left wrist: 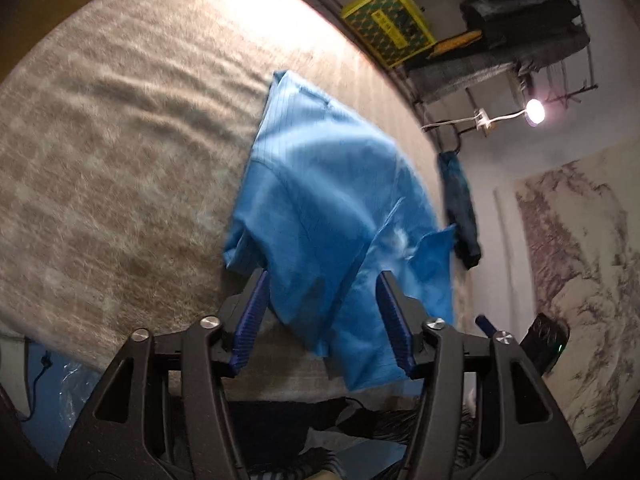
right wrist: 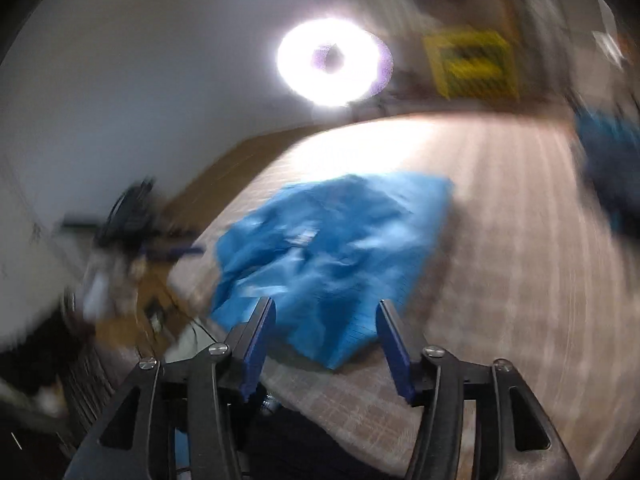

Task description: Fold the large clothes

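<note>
Since both the left gripper (left wrist: 322, 280) and right gripper (right wrist: 324, 308) hang open over the blue garment (left wrist: 320, 208), a sloppy grab at 12 o'clock probably bunches several layers.

view blurred | right gripper (right wrist: 325, 312) jaws apart, nothing pressed between | blue garment (right wrist: 332, 248) crumpled just beyond jaws on beige bed cover (right wrist: 520, 260) | ring light (right wrist: 332, 62) far above jaws | yellow box (right wrist: 472, 64) upper right
</note>
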